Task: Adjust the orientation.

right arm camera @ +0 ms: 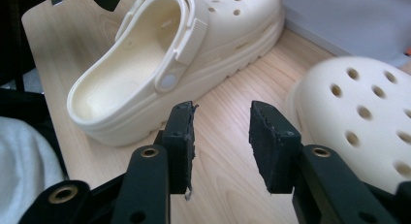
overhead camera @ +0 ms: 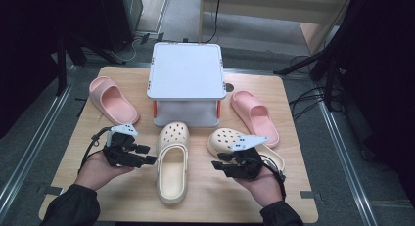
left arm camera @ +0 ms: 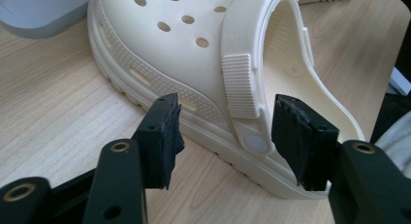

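Centrally, cream clog [overhead camera: 172, 162], bare tabletop [overhead camera: 215, 196] alongside, near front edge

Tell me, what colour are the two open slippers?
Pink slippers, clearest in the high view.

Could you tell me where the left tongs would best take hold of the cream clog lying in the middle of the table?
Probably the side wall of the clog at the strap rivet, from its left side: the open left tongs already face it, and the thin, upright rim fits between the jaws.
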